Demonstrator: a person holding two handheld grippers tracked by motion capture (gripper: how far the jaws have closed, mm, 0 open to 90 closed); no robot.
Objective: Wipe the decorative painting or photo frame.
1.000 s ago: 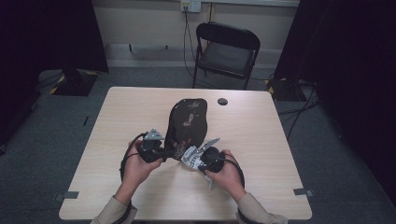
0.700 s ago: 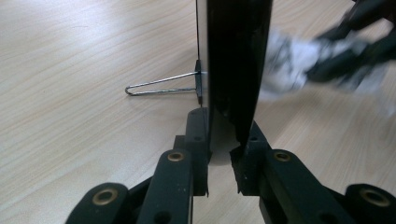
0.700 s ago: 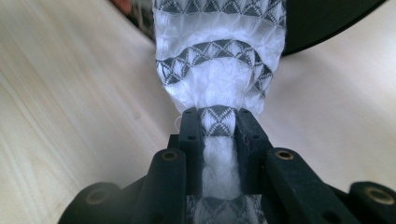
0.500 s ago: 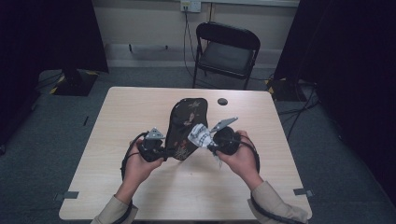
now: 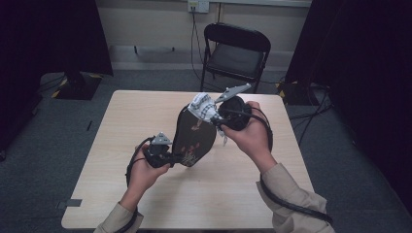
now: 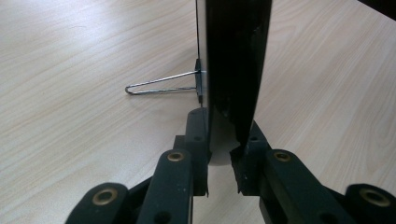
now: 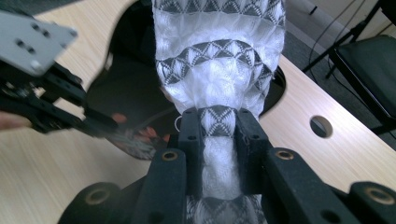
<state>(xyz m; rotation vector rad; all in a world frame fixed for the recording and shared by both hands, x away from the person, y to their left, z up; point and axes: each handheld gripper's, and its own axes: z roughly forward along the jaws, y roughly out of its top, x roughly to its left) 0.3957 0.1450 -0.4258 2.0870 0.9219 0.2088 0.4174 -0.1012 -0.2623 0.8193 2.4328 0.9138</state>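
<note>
My left gripper (image 5: 163, 154) sits low at the left of the pale wood-grain surface (image 5: 107, 145). Its jaws pinch the bottom edge of a flat black oval board with a red-and-white floral print (image 5: 194, 138), which stands tilted up off the surface. In the left gripper view the board (image 6: 236, 70) shows edge-on, gripped between the pads. I can't make out its face from here. A thin bent wire loop (image 6: 161, 84) sticks out from its side just over the surface. What fastens it is hidden.

Centre: the board leans up and away toward my right hand.

My right gripper (image 5: 214, 112) is held high over the far middle of the surface. Its jaws pinch a white knitted cloth with grey triangle bands (image 5: 203, 106) at the board's top edge. In the right gripper view the cloth (image 7: 219, 60) is bunched between the pads and fans out above them. It covers the top of the board (image 7: 126, 88), so I can't tell whether it wraps that edge. The left gripper (image 7: 95, 122) shows blurred at the left of that view.

Far right: a round hole in the surface (image 7: 321, 126) and a black folding chair (image 5: 236, 53) beyond.
</note>
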